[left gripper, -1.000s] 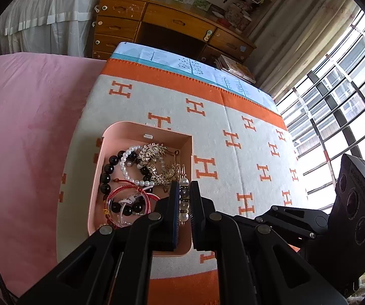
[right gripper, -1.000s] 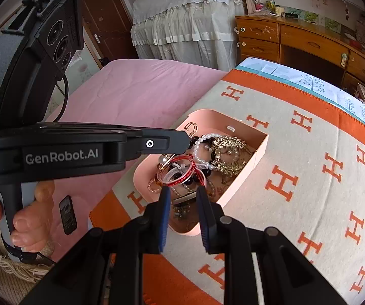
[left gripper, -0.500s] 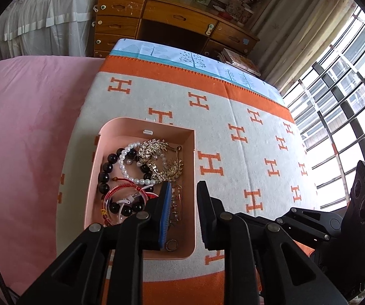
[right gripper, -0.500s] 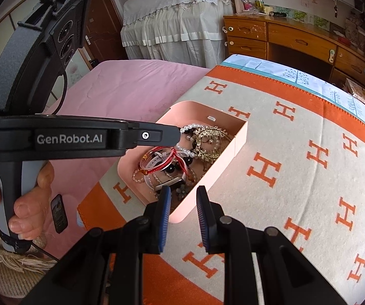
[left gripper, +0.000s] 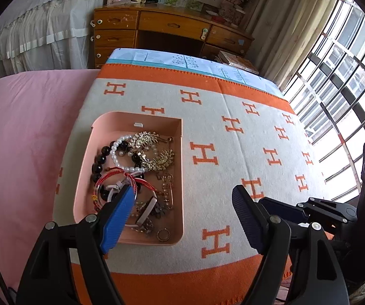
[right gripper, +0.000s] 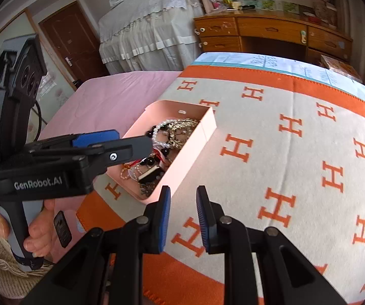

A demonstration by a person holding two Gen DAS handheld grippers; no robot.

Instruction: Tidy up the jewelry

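A pink open box (left gripper: 179, 178) sits on the white and orange H-patterned blanket (left gripper: 233, 152). It holds a pearl bracelet (left gripper: 117, 152), black beads (left gripper: 98, 160), a gold leaf comb (left gripper: 152, 150), a red string bangle (left gripper: 111, 178) and small pieces. My left gripper (left gripper: 182, 203) is wide open and empty above the box's near right corner. My right gripper (right gripper: 182, 211) is slightly open and empty, hovering over the blanket just in front of the box (right gripper: 195, 147).
A pink bedsheet (left gripper: 25, 139) lies left of the blanket. A wooden desk with drawers (left gripper: 169, 33) stands beyond the bed. Barred windows (left gripper: 342, 89) are at the right. The left gripper's body (right gripper: 55, 167) sits left in the right wrist view.
My left gripper has let go of a beaded bracelet into the box, opened wide and pulled back. My right gripper has drawn back from the box to over the blanket.
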